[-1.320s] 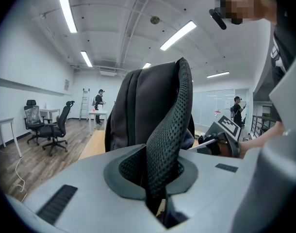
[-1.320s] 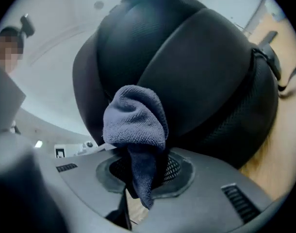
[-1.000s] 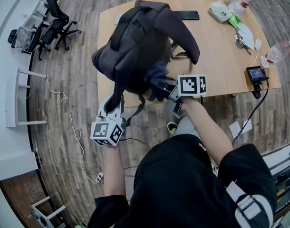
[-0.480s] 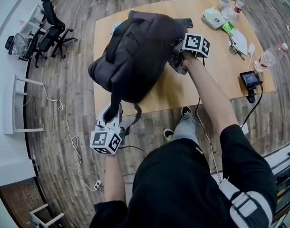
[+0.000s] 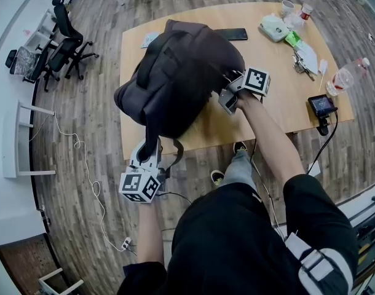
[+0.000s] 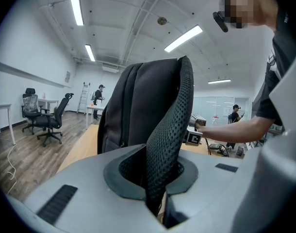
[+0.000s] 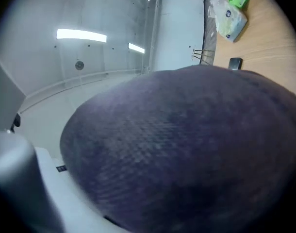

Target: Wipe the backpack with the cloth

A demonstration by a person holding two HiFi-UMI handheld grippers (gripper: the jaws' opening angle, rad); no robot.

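Dark grey backpack [image 5: 181, 72] upright at the wooden tabletop's [image 5: 286, 103] near left edge, the left gripper [image 5: 148, 151] clamped on its black mesh strap [image 6: 170, 130]. The right gripper [image 5: 227, 97], clamped on a dark purple cloth [image 7: 187, 154], meets the backpack's right flank.

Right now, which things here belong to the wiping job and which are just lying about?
In the job: backpack, its mesh strap clamped in the left gripper, cloth in the right gripper.
Lying about: phone, water bottle, keys, cup, small screen device, office chairs.
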